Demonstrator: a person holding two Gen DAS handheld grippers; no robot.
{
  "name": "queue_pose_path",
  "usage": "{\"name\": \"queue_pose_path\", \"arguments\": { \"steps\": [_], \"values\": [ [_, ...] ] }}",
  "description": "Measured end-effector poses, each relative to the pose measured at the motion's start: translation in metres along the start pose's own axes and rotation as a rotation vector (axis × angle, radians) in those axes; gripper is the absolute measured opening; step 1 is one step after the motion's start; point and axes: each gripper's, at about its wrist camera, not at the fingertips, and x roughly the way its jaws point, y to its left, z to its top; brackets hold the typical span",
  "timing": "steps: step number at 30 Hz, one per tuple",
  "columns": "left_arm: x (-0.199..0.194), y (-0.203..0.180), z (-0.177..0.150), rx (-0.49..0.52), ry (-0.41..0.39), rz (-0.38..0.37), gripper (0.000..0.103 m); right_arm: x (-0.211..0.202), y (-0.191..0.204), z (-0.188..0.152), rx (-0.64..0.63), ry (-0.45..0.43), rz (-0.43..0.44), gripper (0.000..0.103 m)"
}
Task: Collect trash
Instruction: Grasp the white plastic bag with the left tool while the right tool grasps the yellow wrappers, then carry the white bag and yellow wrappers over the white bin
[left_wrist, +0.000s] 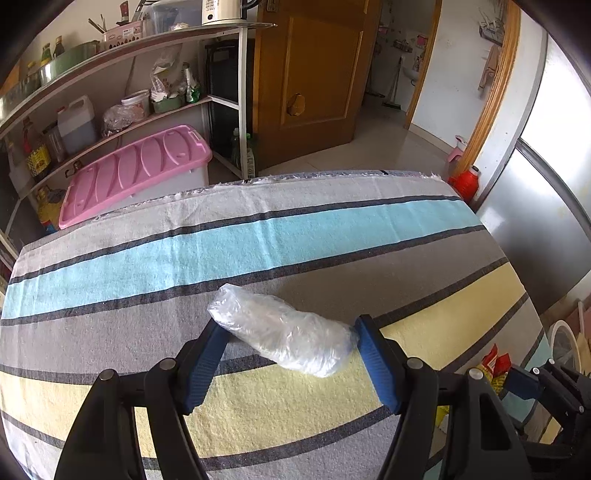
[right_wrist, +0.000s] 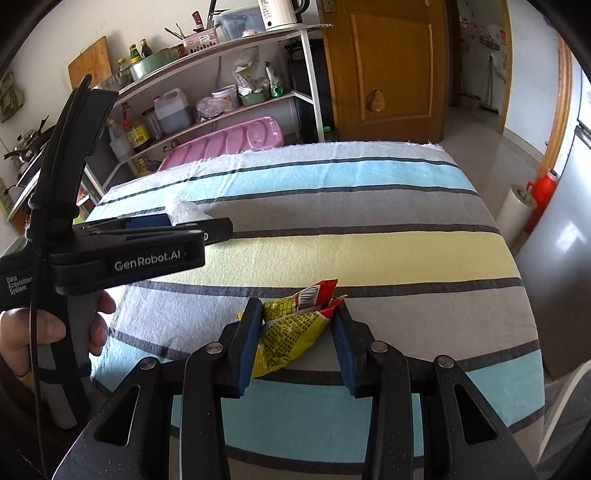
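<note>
A crumpled clear plastic bag (left_wrist: 280, 332) lies on the striped cloth (left_wrist: 258, 240) that covers the table. My left gripper (left_wrist: 290, 325) stands open around it, one blue pad at each end of the bag. From the right wrist view, the left gripper (right_wrist: 177, 225) is at the left, with the plastic bag (right_wrist: 184, 210) showing just past its fingers. My right gripper (right_wrist: 297, 310) is shut on a yellow and red snack wrapper (right_wrist: 291, 328) over the cloth (right_wrist: 369, 251). That right gripper (left_wrist: 517, 380) and the wrapper (left_wrist: 493, 365) also show at the lower right of the left wrist view.
A pink-lidded storage box (left_wrist: 136, 173) stands beyond the table's far left edge, under a shelf rack (left_wrist: 147, 55) of bottles and jars. A wooden door (left_wrist: 314, 74) is behind. On the floor to the right are a red flask (left_wrist: 465, 182) and a steel fridge (left_wrist: 546, 206). A person's hand (right_wrist: 22, 332) holds the left gripper's handle.
</note>
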Motion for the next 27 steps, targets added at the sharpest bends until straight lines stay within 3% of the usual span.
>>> {"name": "queue_pose_path", "arguments": {
  "steps": [4,10,15,17,27],
  "values": [
    [0.002,-0.003,-0.001,0.015,-0.013,0.032,0.069,0.001,-0.002,0.0,0.006,-0.001,0.008,0.039],
    [0.001,-0.002,-0.001,0.033,-0.03,0.072,0.043,0.001,-0.003,-0.001,0.01,-0.005,0.012,0.039],
    [-0.002,0.003,-0.002,0.01,-0.039,0.079,0.035,0.0,-0.005,-0.001,0.017,-0.008,0.016,0.039],
    [-0.003,0.004,-0.003,0.005,-0.037,0.078,0.028,0.0,-0.005,-0.001,0.019,-0.009,0.019,0.039],
    [-0.037,-0.003,-0.017,0.018,-0.063,0.04,0.027,-0.016,-0.005,-0.004,0.038,-0.036,0.03,0.039]
  ]
}}
